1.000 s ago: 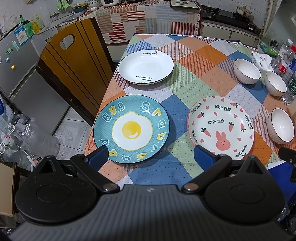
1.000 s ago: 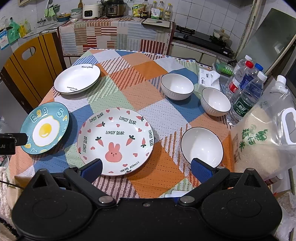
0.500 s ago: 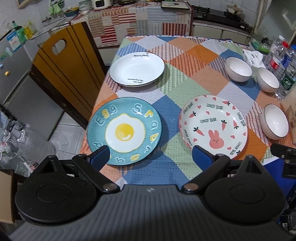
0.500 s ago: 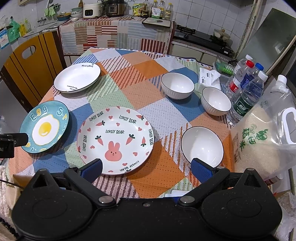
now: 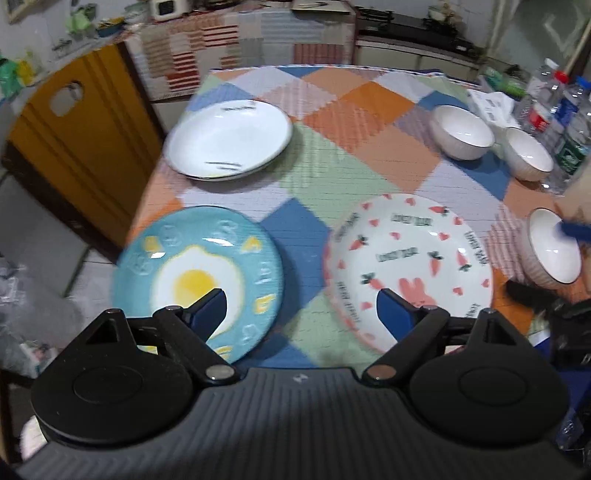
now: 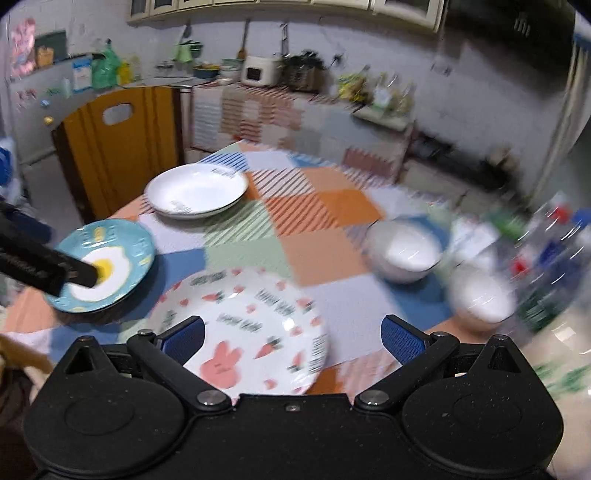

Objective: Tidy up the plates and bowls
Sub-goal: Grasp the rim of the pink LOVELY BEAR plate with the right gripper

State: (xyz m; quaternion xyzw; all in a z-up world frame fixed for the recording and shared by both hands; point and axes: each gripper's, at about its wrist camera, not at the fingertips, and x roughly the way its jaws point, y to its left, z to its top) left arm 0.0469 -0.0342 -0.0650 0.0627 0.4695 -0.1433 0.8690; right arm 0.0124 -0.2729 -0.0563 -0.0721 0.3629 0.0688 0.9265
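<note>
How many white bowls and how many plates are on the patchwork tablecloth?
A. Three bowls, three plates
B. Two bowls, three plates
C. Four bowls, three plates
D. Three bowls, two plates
A: three separate white bowls stand at the right, and the white plate, egg plate and rabbit plate lie apart.

Bare cloth strip [image 5: 306,206] between plates, bottles [image 5: 565,122] crowding bowls [image 5: 528,153] at right edge

It was a home kitchen: a rice cooker [image 6: 258,71] stood on the far counter [image 6: 236,86], with a stove [image 5: 413,27] at far right and wall cabinets [image 6: 288,9] above.
</note>
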